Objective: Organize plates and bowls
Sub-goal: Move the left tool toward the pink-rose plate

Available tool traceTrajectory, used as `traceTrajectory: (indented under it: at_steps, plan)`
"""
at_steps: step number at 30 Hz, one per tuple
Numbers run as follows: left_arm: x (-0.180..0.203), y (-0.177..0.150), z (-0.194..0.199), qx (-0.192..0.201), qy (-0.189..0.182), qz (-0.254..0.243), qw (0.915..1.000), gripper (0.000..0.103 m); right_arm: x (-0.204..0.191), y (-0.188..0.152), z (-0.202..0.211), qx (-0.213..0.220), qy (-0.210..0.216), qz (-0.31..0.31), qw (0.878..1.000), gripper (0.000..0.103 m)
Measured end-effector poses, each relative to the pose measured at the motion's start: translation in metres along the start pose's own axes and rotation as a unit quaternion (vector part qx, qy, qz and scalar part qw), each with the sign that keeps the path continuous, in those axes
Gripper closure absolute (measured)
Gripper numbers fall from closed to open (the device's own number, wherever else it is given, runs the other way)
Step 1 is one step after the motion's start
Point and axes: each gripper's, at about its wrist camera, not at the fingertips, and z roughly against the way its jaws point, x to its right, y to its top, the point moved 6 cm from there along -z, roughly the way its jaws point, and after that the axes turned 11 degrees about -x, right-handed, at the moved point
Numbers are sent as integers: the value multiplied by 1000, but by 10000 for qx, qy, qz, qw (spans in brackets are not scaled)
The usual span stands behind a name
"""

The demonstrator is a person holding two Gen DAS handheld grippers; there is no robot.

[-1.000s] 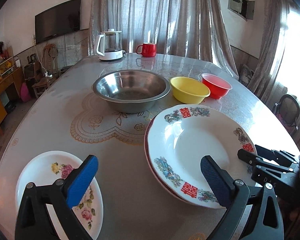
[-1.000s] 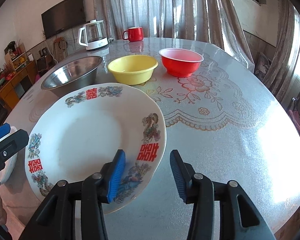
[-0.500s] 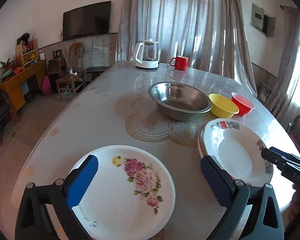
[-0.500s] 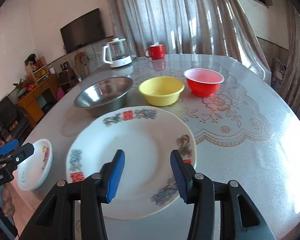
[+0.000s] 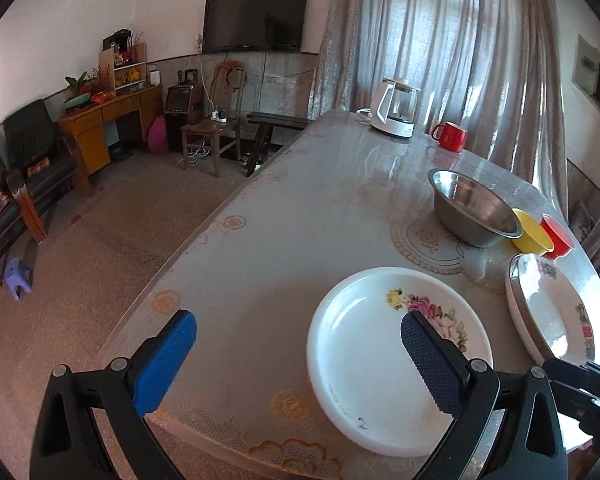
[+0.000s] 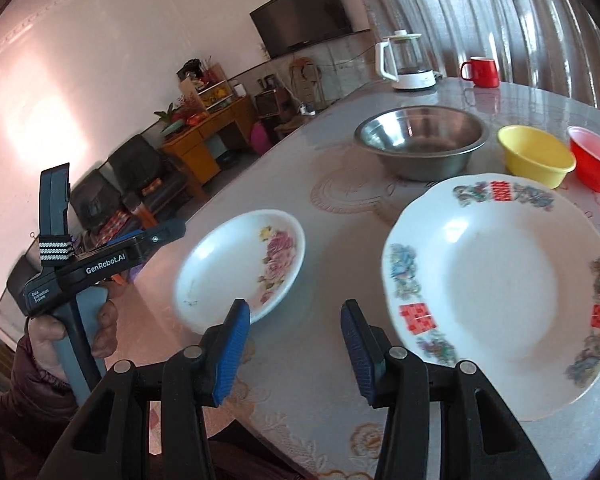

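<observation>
Left gripper (image 5: 300, 354) swung left, large plate (image 5: 548, 320) cropped

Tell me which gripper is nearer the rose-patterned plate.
Left. The left gripper hangs open at the rose-patterned plate, one pad over its rim. The right gripper, also open, sits between both plates.

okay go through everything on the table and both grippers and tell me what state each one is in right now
Left gripper: open, empty.
Right gripper: open, empty.
Rose plate: flat, empty.
Large patterned plate: empty.
Steel bowl: upright, empty.
Yellow bowl: upright, empty.
Red bowl: upright, empty.
Red mug: upright.
</observation>
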Motion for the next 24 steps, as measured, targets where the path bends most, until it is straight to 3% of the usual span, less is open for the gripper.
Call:
traceTrajectory:
  at_steps: [7,24]
  plan:
    - [-8,-11,-6,-144,144,87,9998,0,-15,-7,-26,-352,194,87,9992,55]
    - [-7,-17,-14,-415,-136,122,9990,3,-9,-3,-45,-600,376,-194,9973,55]
